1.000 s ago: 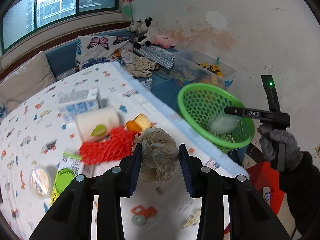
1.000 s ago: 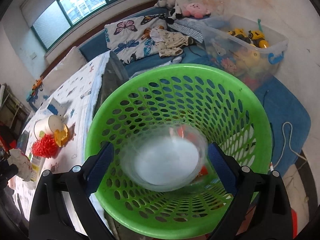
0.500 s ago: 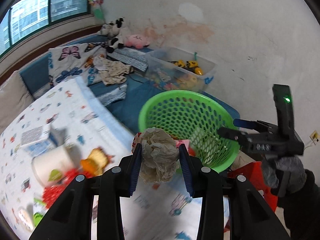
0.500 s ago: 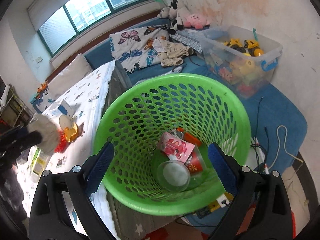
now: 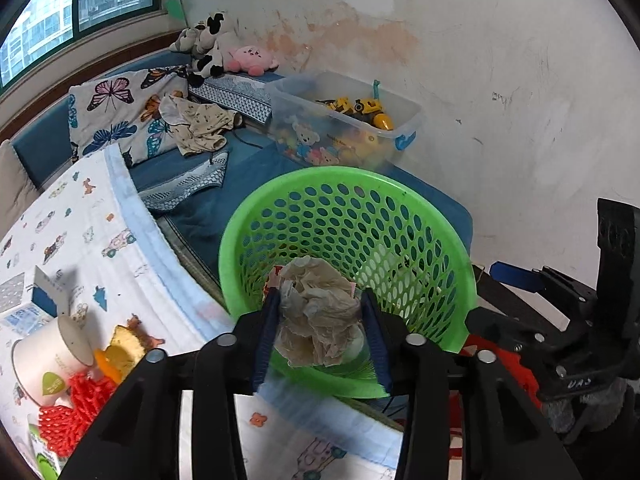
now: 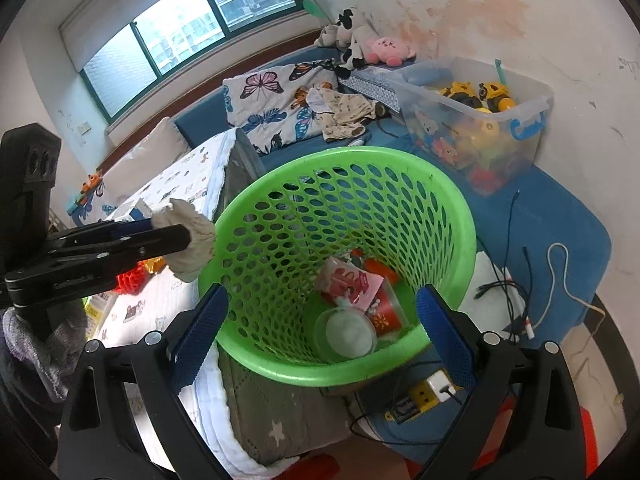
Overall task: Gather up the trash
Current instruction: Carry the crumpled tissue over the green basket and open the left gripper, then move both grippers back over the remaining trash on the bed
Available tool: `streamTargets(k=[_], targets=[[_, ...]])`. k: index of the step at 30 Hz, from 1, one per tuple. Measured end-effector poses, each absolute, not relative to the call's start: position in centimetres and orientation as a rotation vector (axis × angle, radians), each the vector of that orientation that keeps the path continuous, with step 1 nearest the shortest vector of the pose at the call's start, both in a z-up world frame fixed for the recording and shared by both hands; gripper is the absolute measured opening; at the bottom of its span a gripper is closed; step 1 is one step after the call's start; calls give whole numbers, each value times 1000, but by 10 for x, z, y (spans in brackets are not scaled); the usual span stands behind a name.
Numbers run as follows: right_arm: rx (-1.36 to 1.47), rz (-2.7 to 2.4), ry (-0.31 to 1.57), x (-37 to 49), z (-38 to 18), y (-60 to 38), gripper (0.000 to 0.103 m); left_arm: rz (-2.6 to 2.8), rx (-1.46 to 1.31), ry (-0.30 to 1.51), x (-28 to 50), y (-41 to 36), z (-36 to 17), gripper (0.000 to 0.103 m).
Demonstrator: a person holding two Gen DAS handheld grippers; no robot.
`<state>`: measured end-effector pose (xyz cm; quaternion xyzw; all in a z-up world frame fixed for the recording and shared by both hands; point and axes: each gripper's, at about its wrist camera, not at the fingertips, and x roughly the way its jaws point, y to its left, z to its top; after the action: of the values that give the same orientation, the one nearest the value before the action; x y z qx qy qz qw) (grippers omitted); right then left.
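My left gripper (image 5: 320,332) is shut on a crumpled beige paper wad (image 5: 316,316) and holds it at the near rim of the green mesh basket (image 5: 400,204). In the right wrist view the wad (image 6: 190,236) hangs just outside the basket's left rim (image 6: 256,188). My right gripper (image 6: 320,332) is open and empty above the basket's near rim. In the basket lie a clear plastic cup (image 6: 348,332), a pink wrapper (image 6: 348,284) and a red cup (image 6: 386,312).
On the patterned table (image 5: 92,240) lie a white paper cup (image 5: 44,356), a red mesh piece (image 5: 76,404), an orange piece (image 5: 116,356) and a blue-white box (image 5: 20,300). A clear toy bin (image 5: 344,124) stands behind the basket. Cables (image 6: 512,280) and a power strip (image 6: 424,396) lie on the floor.
My left gripper has carried the paper wad from over the table to the basket's rim. The clear cup has dropped from my right gripper into the basket, and that gripper has drawn back.
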<state>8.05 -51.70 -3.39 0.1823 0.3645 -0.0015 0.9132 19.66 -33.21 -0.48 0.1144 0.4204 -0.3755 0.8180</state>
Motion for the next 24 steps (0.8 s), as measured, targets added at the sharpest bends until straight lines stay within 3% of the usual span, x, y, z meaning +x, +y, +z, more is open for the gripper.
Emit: streamTargets(k=[2, 6, 24], targets=[[379, 0, 751, 79, -34, -516, 94, -800, 238, 896, 197, -333, -6, 56], [380, 5, 753, 78, -35, -513, 94, -805, 209, 888, 198, -330, -4, 64], [328, 97, 751, 88, -23, -469, 94, -656, 149, 841, 182, -229, 6, 64]])
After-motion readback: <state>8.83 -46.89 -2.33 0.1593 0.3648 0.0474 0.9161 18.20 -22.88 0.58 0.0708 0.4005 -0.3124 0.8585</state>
